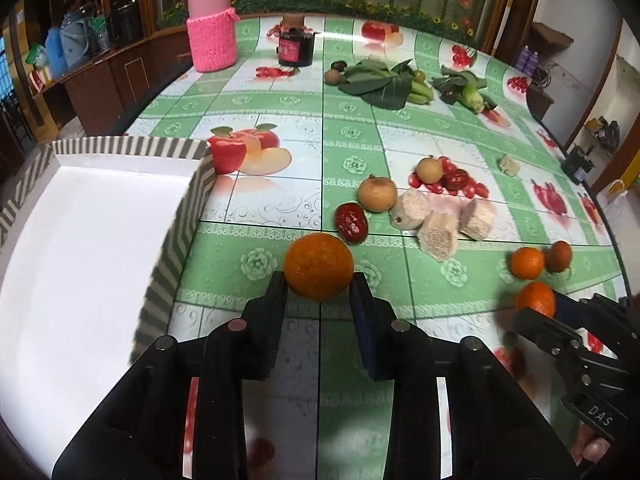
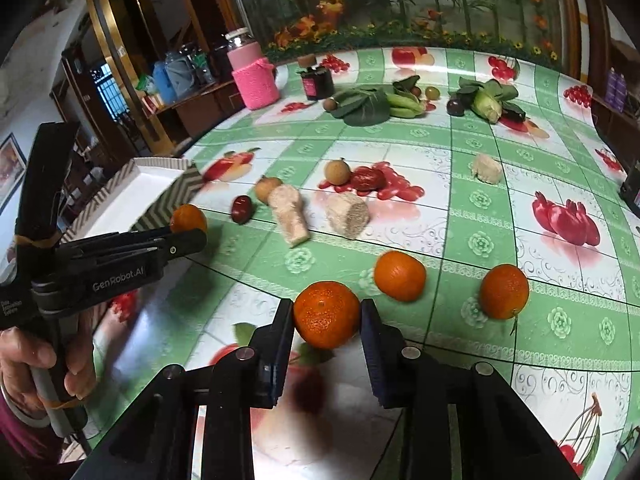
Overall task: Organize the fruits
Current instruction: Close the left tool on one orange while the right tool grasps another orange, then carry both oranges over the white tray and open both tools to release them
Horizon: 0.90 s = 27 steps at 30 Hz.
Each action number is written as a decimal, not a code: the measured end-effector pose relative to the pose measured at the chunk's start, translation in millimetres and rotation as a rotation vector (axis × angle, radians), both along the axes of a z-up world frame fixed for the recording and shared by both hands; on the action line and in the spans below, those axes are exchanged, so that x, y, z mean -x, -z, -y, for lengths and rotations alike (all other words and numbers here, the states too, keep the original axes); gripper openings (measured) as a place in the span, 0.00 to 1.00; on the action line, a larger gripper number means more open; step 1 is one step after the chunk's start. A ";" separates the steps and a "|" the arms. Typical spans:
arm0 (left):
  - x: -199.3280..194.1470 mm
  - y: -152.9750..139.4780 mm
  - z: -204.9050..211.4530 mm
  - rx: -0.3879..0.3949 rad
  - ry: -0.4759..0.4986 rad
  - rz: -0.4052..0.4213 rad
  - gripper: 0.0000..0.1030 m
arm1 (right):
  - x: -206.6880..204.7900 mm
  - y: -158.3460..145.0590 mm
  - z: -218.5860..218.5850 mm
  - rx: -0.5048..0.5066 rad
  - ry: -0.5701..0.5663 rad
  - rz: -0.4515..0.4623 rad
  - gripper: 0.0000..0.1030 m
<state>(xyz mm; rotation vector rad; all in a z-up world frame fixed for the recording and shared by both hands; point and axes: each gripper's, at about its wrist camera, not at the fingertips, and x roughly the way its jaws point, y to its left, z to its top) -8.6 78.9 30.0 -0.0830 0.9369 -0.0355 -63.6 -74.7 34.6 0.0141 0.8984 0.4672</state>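
Left tool [image 1: 319, 280] clamps orange [image 1: 319, 266] above table [image 1: 280, 120], beside striped tray [image 1: 176, 232]. Right tool [image 2: 326, 312], fingers slightly apart, brackets tangerine [image 2: 327, 314]; grip unclear. Readable: "GenRobot.AI", "DAS".

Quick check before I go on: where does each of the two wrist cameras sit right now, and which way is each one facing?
Left wrist: behind the left gripper, facing across the table at its orange, white tray to its left; the right gripper shows at the right edge.
Right wrist: behind the right gripper, facing its orange; the left gripper and the hand holding it show at left.
Shared: tray, both held oranges, pink jar.
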 end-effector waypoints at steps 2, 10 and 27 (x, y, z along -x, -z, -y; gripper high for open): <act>7.0 -6.3 -0.4 0.002 0.002 0.010 0.30 | 3.7 -4.3 -4.9 -0.009 -0.012 0.005 0.31; 39.8 -35.3 -26.5 0.012 -0.021 0.043 0.30 | 12.3 -19.8 -35.2 -0.042 -0.086 0.025 0.31; 59.4 -45.7 -137.0 -0.123 -0.235 0.047 0.31 | -6.5 -37.9 -159.0 -0.058 -0.321 0.031 0.31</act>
